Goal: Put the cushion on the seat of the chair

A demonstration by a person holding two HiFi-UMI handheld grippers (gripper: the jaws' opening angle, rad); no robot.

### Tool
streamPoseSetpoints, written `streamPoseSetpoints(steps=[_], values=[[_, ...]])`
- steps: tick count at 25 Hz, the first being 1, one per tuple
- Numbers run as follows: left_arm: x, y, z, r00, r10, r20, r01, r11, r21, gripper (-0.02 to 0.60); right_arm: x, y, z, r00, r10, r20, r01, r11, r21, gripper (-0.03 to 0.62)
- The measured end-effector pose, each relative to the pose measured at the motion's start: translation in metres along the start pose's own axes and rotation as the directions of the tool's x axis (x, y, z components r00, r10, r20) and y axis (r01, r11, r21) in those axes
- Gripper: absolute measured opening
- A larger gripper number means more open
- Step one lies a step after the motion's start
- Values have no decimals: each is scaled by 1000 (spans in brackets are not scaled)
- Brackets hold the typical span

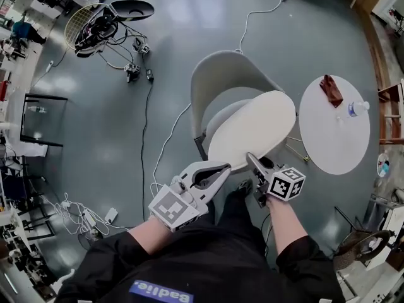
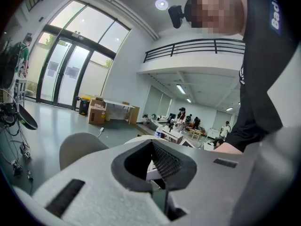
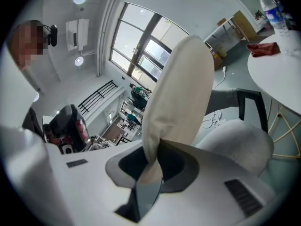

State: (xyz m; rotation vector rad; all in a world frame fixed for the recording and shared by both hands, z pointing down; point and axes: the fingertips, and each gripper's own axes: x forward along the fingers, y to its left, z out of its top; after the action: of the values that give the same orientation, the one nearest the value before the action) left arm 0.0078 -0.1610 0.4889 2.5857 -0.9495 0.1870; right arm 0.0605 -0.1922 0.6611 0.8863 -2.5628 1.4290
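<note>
— Cushion (image 1: 252, 128) is held up over the chair (image 1: 218, 74), cream and oval. It is not yet laid on the seat (image 1: 219, 115); the grey seat is seen beneath its left part.

— And how is it gripped?

— The near edge is pinched by the right gripper (image 1: 254, 161). In the right gripper view the fabric is seen squeezed between both jaws and bunched at the tips. The cushion is shown edge-on, rising away from them.

— The left gripper (image 1: 222, 168), what is seen there?

— Its jaws are seen closed at the tips, and nothing is seen clamped there in the left gripper view. In the head view its tips are placed just beside the cushion's near edge, to the left of the right gripper. Whether that edge is touched cannot be told.

— What is found around the chair?

— A round white table (image 1: 334, 131) is set just to the chair's right, close beside the cushion's far end as seen from above. A reddish cloth (image 1: 331, 90) and a clear bottle (image 1: 356, 108) are seen on it, near one another. A pale cable (image 1: 165, 141) is trailed across the grey floor (image 1: 158, 74) to the chair's left. A heap of dark gear and wires (image 1: 101, 27) is seen well apart at the upper left.
</note>
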Motion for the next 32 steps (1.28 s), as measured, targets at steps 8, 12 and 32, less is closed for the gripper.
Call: streamPoseSetpoints(steps=[8, 12, 32], values=[[22, 23, -24, 999, 38, -12, -38, 999, -8, 15, 45, -60, -7, 998, 27, 52, -31, 995, 93, 66], [31, 36, -37, 998, 52, -32, -53, 999, -14, 15, 67, -87, -19, 996, 53, 70, -63, 986, 152, 67], [82, 21, -113, 976, -64, -210, 60, 998, -26, 15, 49, -231, -149, 995, 82, 60, -99, 901, 423, 67]])
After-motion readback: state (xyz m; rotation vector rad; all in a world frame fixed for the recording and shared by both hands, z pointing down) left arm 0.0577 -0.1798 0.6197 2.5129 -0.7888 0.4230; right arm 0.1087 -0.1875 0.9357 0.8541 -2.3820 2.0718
